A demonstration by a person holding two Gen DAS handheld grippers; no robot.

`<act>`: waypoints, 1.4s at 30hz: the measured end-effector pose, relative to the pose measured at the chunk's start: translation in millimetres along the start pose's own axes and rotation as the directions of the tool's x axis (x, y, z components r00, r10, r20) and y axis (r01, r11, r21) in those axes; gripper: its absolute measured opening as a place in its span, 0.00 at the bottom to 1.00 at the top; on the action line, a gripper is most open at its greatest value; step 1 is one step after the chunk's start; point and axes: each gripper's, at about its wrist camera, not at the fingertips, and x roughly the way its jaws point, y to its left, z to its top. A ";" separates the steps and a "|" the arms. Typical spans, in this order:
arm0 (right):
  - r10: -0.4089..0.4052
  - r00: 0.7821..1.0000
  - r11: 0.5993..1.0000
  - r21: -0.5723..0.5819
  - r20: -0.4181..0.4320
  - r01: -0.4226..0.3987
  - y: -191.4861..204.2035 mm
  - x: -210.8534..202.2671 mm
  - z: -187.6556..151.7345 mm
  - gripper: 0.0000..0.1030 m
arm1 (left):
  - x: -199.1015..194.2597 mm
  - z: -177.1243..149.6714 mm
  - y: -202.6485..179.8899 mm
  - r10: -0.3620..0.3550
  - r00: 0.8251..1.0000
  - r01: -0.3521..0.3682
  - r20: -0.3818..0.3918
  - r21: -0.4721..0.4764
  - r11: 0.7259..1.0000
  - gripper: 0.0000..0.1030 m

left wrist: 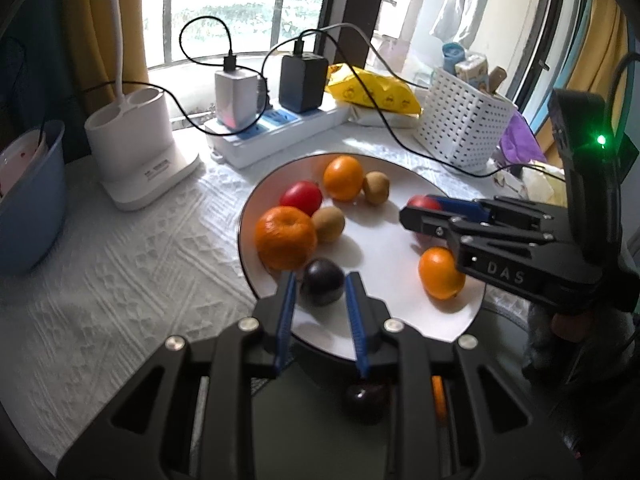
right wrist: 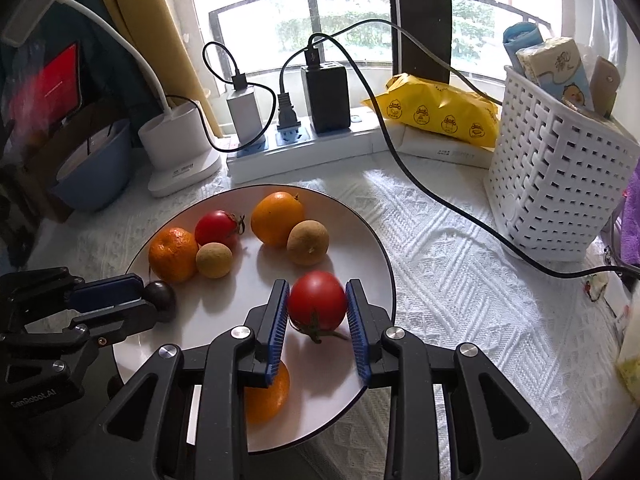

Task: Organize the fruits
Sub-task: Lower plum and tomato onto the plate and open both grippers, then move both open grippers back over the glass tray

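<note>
My count, placed against the plate [right wrist: 372, 240]:

- Plate: one.
- Orange: three, all on the plate [right wrist: 277, 218] [right wrist: 173, 250] [right wrist: 266, 394].
- Tomato: two, on the plate [right wrist: 218, 226] [right wrist: 318, 300].
- Brown fruit: two, on the plate [right wrist: 308, 242] [right wrist: 214, 260].
- Dark plum: two, one on the plate [left wrist: 322, 288], one just off its near rim [left wrist: 366, 398].
- Charger: two, behind the plate [right wrist: 245, 114] [right wrist: 326, 96].
- Power strip [right wrist: 304, 148]: one.
- White basket [right wrist: 552, 184]: one.
- Blue bowl [right wrist: 94, 176]: one.
- Yellow packet [right wrist: 436, 110]: one.
- My tongs: two, left tongs [left wrist: 320, 280] and right tongs [right wrist: 318, 292].
</note>
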 end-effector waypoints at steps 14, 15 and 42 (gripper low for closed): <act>-0.012 0.999 1.000 0.009 0.032 0.012 7.0 -25.3 1.6 0.31 | -25.3 0.7 -2.1 0.008 0.999 -0.007 0.052 -0.002 1.000 0.28; -0.011 0.999 1.000 0.008 0.035 0.011 8.6 -27.5 1.0 0.31 | -29.3 0.3 -2.0 0.010 0.998 -0.010 0.060 -0.003 1.000 0.28; -0.023 0.995 0.999 -0.040 0.097 0.027 56.9 -96.7 -31.8 0.32 | -106.2 -41.6 0.7 0.032 0.986 -0.028 0.163 -0.024 0.999 0.33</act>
